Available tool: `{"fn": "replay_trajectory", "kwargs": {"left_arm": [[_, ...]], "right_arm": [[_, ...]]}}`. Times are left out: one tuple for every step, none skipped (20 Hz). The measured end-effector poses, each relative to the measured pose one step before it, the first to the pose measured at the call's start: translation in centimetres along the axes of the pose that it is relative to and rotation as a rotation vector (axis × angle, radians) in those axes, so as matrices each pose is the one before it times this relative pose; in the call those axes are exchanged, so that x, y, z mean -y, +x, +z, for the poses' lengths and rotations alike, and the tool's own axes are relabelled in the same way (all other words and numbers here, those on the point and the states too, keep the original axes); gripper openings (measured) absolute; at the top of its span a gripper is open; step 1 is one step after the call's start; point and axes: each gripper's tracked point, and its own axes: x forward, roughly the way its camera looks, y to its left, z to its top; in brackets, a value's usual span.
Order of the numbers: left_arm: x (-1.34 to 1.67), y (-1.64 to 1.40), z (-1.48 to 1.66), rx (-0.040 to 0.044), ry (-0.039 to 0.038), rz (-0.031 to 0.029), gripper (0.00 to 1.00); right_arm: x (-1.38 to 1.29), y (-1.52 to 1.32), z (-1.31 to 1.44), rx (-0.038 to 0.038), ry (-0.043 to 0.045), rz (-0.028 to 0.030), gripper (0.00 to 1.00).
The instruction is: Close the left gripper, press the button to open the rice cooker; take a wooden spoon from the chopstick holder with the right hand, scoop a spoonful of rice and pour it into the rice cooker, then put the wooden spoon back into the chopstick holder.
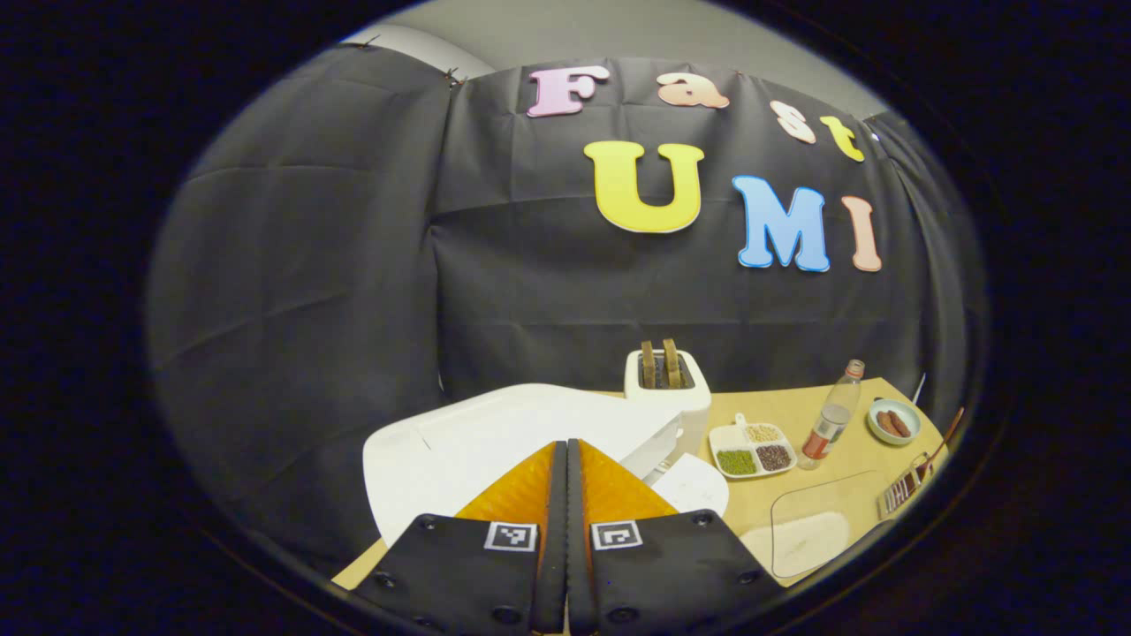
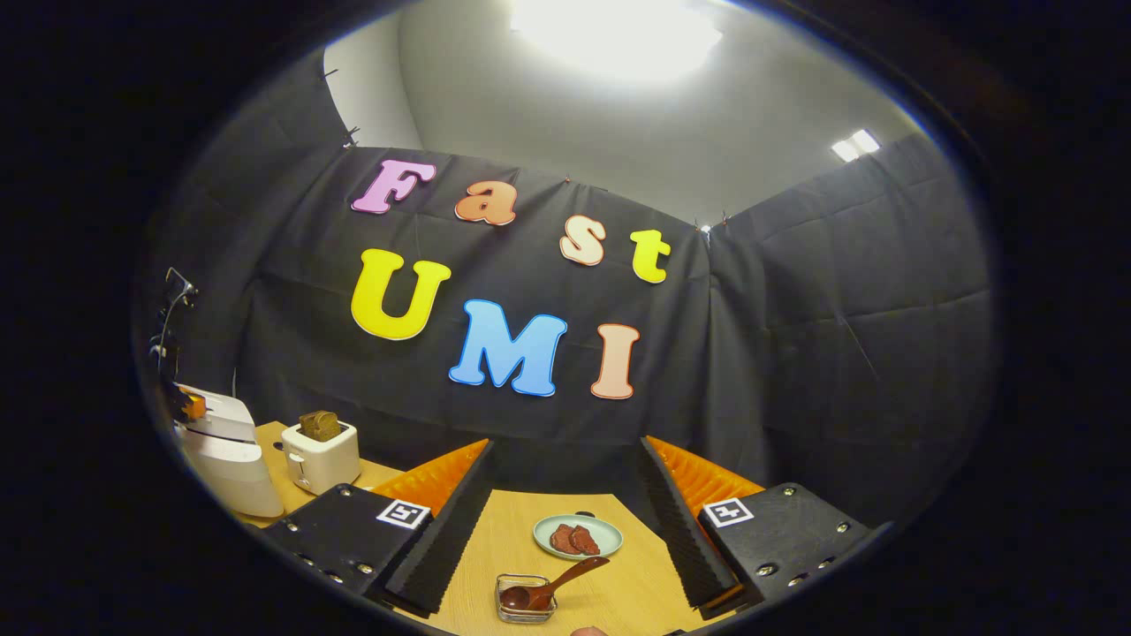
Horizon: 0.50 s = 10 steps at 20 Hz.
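1. The rice cooker (image 1: 495,442) is the biggest thing on the table (image 1: 848,424). In the left gripper view it lies directly ahead of and below the left gripper (image 1: 565,495), whose two fingers are pressed together with nothing between them. Its lid looks down, so the button press seems not yet done.
2. In the right gripper view the cooker (image 2: 225,450) stands far to the left, beside a toaster (image 2: 322,455) — so the left hand is the nearer one for it.
3. The right gripper (image 2: 565,521) is held level, fingers spread wide and empty.
4. The chopstick holder (image 2: 526,599) sits low between those fingers, just ahead.
5. The wooden spoon (image 2: 552,585) lies in it tilted — bowl down, handle rising to the right.
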Motion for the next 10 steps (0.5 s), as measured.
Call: {"fn": "replay_trajectory", "kwargs": {"left_arm": [[-0.332, -0.52, 1.204, 0.02785, 0.00588, 0.01997, 0.09], [-0.482, -0.633, 1.457, 0.03242, 0.01107, 0.02168, 0.09], [-0.147, -0.738, 1.431, 0.03195, 0.00713, 0.0134, 0.1], [0.289, -0.925, 1.237, 0.02022, -0.00655, -0.00149, 0.11], [0.717, -1.064, 1.157, 0.02175, -0.01684, -0.00965, 0.11], [0.538, -0.636, 1.189, 0.0242, -0.01333, -0.00872, 0.17], [0.557, -0.665, 1.219, 0.03745, -0.01008, -0.00119, 0.24], [0.465, -0.958, 1.182, 0.03564, -0.0084, -0.00756, 0.42], [0.773, -0.999, 1.202, 0.03335, -0.00576, -0.00559, 0.6], [0.718, -0.791, 0.885, 0.01984, -0.00387, -0.00637, 0.79]], "right_arm": [[0.516, 0.165, -0.213, -0.0018, 0.00273, -0.00206, 0.96], [0.409, 0.181, -0.088, -0.0013, 0.00933, 0.00099, 0.97], [0.478, 0.153, -0.176, -0.00045, 0.01235, 0.00086, 0.96], [0.483, 0.162, -0.173, -0.00116, 0.01051, 0.00026, 0.96], [0.601, 0.273, -0.283, -0.00274, 0.00701, -0.00219, 0.96], [0.539, 0.379, -0.345, -0.00525, 0.00006, -0.00222, 0.96], [0.464, 0.349, -0.533, -0.00856, -0.00296, -0.0002, 0.96], [0.308, 0.432, -0.477, -0.01126, -0.00036, 0.00608, 0.96], [0.194, 0.395, -0.473, -0.01105, 0.00506, 0.00939, 0.96], [0.198, 0.422, -0.357, -0.0076, 0.00856, 0.00865, 0.97]]}}
